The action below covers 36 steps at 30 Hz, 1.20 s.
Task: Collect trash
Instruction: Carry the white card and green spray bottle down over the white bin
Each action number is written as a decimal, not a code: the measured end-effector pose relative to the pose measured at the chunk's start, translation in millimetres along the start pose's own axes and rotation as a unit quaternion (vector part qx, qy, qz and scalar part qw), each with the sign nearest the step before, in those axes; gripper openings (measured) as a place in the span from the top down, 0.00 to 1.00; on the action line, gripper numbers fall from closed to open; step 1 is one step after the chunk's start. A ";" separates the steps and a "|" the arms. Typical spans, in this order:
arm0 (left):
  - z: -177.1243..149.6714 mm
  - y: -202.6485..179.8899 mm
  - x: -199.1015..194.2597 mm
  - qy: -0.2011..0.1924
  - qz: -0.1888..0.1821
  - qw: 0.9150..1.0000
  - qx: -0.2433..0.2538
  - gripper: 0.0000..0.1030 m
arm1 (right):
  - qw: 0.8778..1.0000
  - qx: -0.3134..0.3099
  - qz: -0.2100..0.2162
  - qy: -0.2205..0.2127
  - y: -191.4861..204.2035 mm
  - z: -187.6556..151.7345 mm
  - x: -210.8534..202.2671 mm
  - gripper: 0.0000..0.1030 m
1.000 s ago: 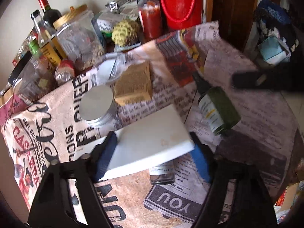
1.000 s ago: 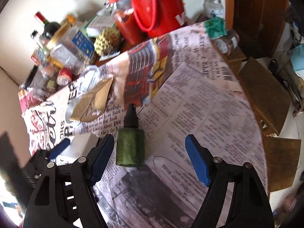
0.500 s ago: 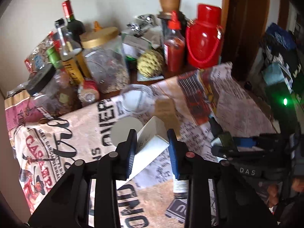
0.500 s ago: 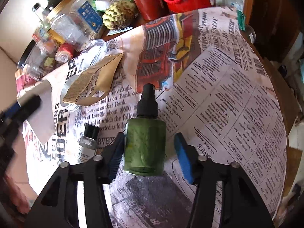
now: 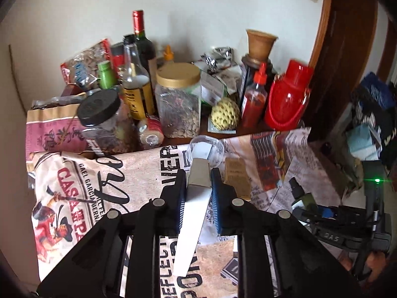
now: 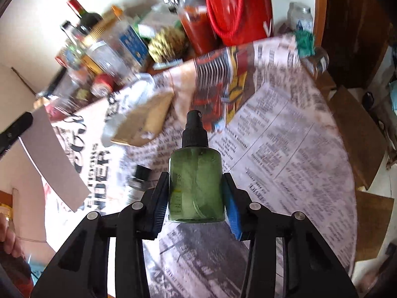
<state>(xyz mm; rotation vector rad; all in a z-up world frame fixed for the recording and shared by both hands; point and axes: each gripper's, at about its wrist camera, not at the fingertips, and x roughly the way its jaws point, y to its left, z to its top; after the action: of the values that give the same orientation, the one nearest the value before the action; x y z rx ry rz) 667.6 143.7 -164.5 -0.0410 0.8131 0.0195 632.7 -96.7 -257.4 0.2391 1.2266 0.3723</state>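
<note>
While my left hand-held gripper (image 5: 197,193) clamps the white card (image 5: 192,213) and my right hand-held gripper (image 6: 196,193) grips the green spray bottle (image 6: 196,186) above the desk (image 6: 285,149), I should carry both level, without squeezing harder.

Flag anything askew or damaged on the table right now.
Nothing spilled or broken. Two items lie on their sides on the newsprint tablecloth: a small clear vial and a tan carton with a crumpled end. The back-row jars and bottles stand upright.

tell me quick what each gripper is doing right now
left gripper: shut on the white box.
right gripper: shut on the green bottle.
</note>
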 end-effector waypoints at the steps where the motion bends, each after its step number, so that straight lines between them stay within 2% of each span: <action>1: 0.1 -1.1 -6.0 -0.005 0.001 1.000 -0.005 0.82 | 1.000 -0.006 0.003 -0.009 0.4 1.1 -11.9 0.63; 8: -3.3 -14.2 -67.7 -0.055 0.017 0.997 -0.046 0.82 | 0.996 -0.052 0.026 -0.065 1.4 -0.7 -74.2 0.63; 18: -36.5 -48.8 -150.6 -0.108 0.040 0.989 -0.092 0.83 | 0.985 -0.111 0.064 -0.117 -12.5 -29.2 -141.7 0.63; 27: -67.5 -62.7 -207.8 -0.125 0.029 0.987 -0.096 0.83 | 0.978 -0.121 0.077 -0.149 -6.4 -69.7 -189.5 0.63; 36: -116.1 -50.9 -258.6 -0.130 -0.008 0.988 -0.081 0.83 | 0.975 -0.115 0.069 -0.175 24.5 -132.7 -218.8 0.63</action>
<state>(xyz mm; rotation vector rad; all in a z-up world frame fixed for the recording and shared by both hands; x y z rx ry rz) 407.4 87.3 -54.8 -0.1958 0.5493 0.0737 440.4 -165.1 -101.0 0.1813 0.8136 0.5643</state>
